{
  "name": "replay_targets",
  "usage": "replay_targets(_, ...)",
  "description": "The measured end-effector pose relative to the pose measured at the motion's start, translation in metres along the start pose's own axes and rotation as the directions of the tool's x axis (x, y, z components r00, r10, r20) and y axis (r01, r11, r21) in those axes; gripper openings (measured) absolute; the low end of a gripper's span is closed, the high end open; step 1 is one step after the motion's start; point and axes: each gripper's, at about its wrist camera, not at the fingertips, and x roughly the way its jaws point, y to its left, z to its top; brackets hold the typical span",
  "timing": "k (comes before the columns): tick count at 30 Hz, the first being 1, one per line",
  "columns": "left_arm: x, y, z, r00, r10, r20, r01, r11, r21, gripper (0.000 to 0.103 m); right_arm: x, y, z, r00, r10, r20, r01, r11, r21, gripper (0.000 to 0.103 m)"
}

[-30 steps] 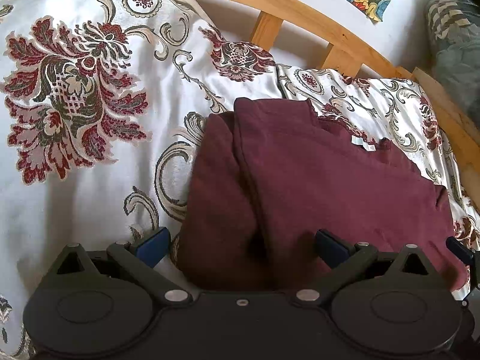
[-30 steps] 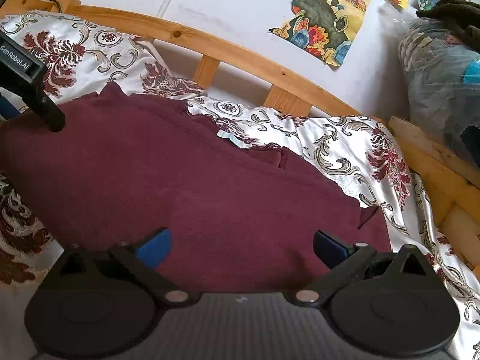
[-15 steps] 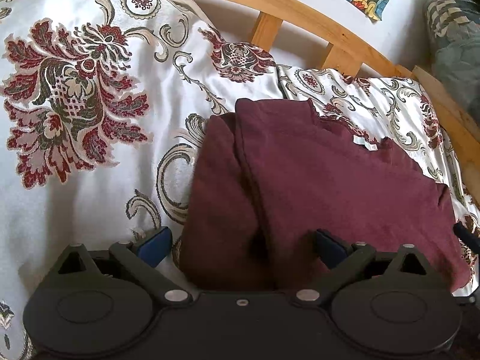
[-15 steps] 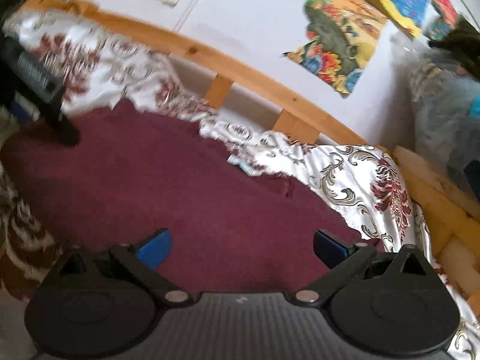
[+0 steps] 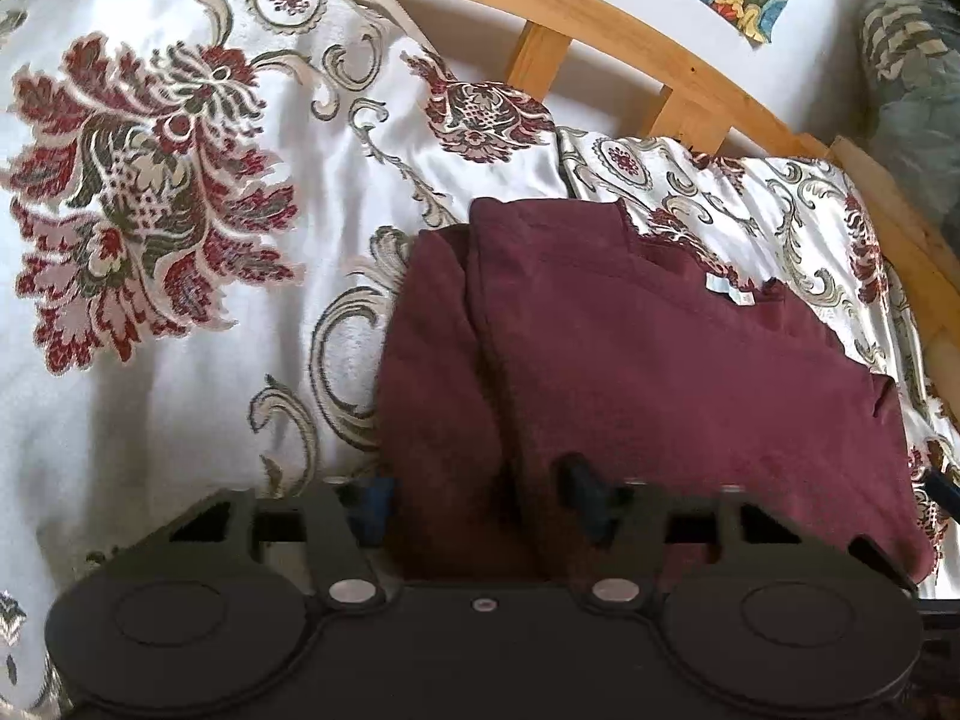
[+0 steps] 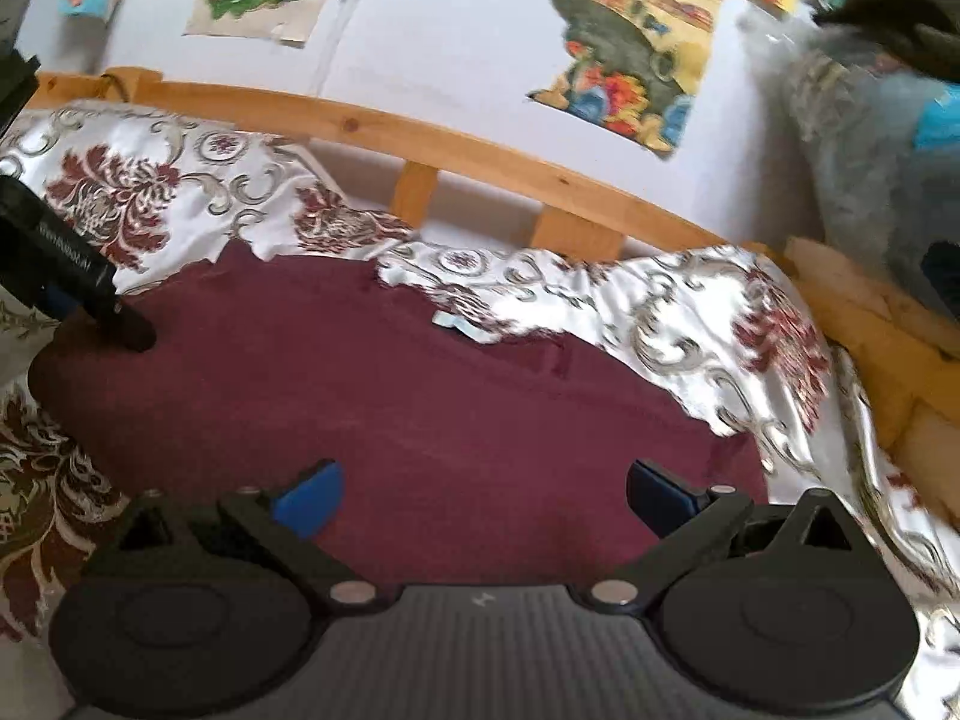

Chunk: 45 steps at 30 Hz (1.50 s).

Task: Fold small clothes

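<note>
A maroon garment (image 5: pixel 660 372) lies partly folded on the floral bedspread (image 5: pixel 150 276), one layer turned over its left side, a small white label (image 5: pixel 729 294) at its far edge. My left gripper (image 5: pixel 474 498) is at the garment's near left edge with its jaws narrowed around a fold of cloth; contact is hidden. My right gripper (image 6: pixel 480 498) is open and empty, over the garment's (image 6: pixel 390 408) near edge. The left gripper's body (image 6: pixel 66 276) shows at the left of the right wrist view.
A wooden slatted bed rail (image 5: pixel 600 6) runs along the far side, with a white wall and colourful pictures (image 6: pixel 636 42) behind. Bagged bundles (image 6: pixel 870 138) are stacked at the far right beside the bed frame.
My left gripper's jaws have closed in from wide open around the garment's near left fold. My right gripper has tilted upward, showing more wall, and stays open.
</note>
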Motion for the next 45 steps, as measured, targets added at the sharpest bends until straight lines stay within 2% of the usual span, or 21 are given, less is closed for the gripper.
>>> replay_targets(3, -0.004, -0.020, 0.001, 0.999, 0.053, 0.012, -0.054, 0.997, 0.059, 0.029, -0.011, -0.010, -0.004, 1.000, 0.007, 0.004, -0.007, 1.000, 0.014, 0.103)
replay_targets(5, -0.007, -0.034, 0.004, 0.995, 0.097, 0.020, -0.099, 0.991, 0.094, 0.023, -0.018, -0.015, -0.006, 1.000, 0.010, 0.016, -0.010, 1.000, 0.011, 0.103)
replay_targets(8, -0.011, -0.059, 0.014, 0.989, 0.147, 0.034, -0.151, 0.979, 0.141, 0.019, -0.028, -0.023, -0.007, 0.999, 0.003, 0.036, -0.004, 1.000, 0.016, 0.103)
replay_targets(12, -0.024, -0.107, 0.034, 0.988, 0.132, 0.080, -0.147, 0.960, 0.238, 0.016, -0.037, -0.039, -0.008, 0.998, -0.012, 0.058, 0.009, 0.999, 0.041, 0.103)
replay_targets(17, -0.036, -0.185, 0.049, 0.993, 0.028, 0.116, -0.074, 0.911, 0.407, 0.014, -0.043, -0.064, -0.014, 0.997, -0.056, 0.047, 0.052, 0.996, 0.078, 0.103)
replay_targets(22, -0.025, -0.257, 0.041, 0.995, -0.080, 0.060, 0.036, 0.848, 0.528, 0.013, -0.047, -0.092, -0.030, 0.992, -0.124, -0.012, 0.124, 0.981, 0.147, 0.103)
replay_targets(28, 0.021, -0.307, 0.006, 0.990, -0.118, -0.073, 0.139, 0.816, 0.561, 0.012, -0.056, -0.116, -0.055, 0.981, -0.170, -0.095, 0.188, 0.955, 0.230, 0.103)
replay_targets(31, 0.035, -0.314, -0.012, 0.989, -0.101, -0.105, 0.143, 0.805, 0.575, 0.013, -0.060, -0.121, -0.065, 0.977, -0.173, -0.122, 0.199, 0.949, 0.246, 0.103)
replay_targets(34, 0.035, -0.311, -0.015, 0.987, -0.111, -0.119, 0.159, 0.812, 0.561, 0.019, -0.063, -0.125, -0.071, 0.974, -0.178, -0.141, 0.208, 0.946, 0.246, 0.103)
replay_targets(38, 0.031, -0.303, -0.006, 0.966, -0.192, -0.176, 0.255, 0.838, 0.483, 0.036, -0.061, -0.126, -0.074, 0.969, -0.184, -0.164, 0.223, 0.940, 0.260, 0.103)
replay_targets(40, 0.026, -0.300, -0.003, 0.959, -0.216, -0.181, 0.277, 0.844, 0.460, 0.042, -0.057, -0.126, -0.074, 0.966, -0.189, -0.175, 0.231, 0.936, 0.266, 0.103)
replay_targets(41, 0.023, -0.299, -0.002, 0.955, -0.231, -0.184, 0.291, 0.846, 0.447, 0.049, -0.056, -0.126, -0.074, 0.965, -0.191, -0.178, 0.234, 0.935, 0.268, 0.103)
replay_targets(44, 0.005, -0.293, 0.005, 0.935, -0.308, -0.178, 0.354, 0.850, 0.389, 0.081, -0.055, -0.124, -0.074, 0.964, -0.194, -0.182, 0.237, 0.935, 0.263, 0.103)
replay_targets(45, -0.002, -0.290, 0.007, 0.928, -0.335, -0.164, 0.373, 0.847, 0.378, 0.087, -0.055, -0.123, -0.074, 0.964, -0.194, -0.182, 0.238, 0.936, 0.260, 0.103)
